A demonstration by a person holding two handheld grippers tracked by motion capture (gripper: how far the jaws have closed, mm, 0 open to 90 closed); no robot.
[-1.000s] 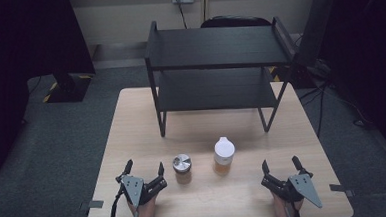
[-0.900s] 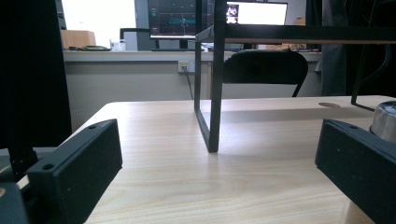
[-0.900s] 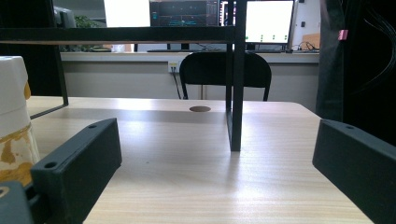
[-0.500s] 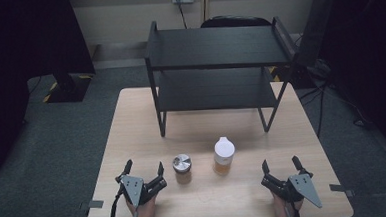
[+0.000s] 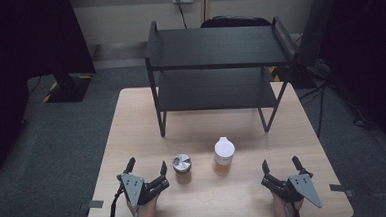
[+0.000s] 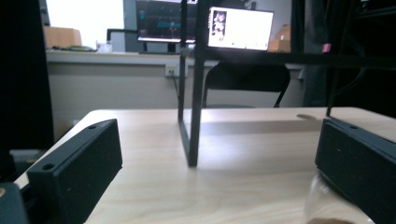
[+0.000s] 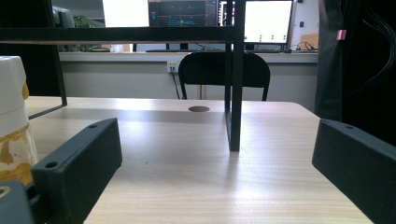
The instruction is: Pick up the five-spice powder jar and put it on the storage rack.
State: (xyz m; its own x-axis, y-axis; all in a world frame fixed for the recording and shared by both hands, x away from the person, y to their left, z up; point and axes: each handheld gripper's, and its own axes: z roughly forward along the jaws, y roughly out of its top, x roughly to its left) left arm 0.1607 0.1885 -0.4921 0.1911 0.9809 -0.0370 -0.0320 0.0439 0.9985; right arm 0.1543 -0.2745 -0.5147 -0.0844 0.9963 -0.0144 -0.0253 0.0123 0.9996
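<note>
White-capped bottle [image 5: 223, 156], label unreadable

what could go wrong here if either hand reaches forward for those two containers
1. The bottle is tall and narrow, so a nudge from the open right hand-held gripper might tip it.
2. The jar stands close beside the bottle; the open left hand-held gripper closing on it could bump the bottle.
3. The rack has legs just behind both, so a long reach might strike them.
</note>
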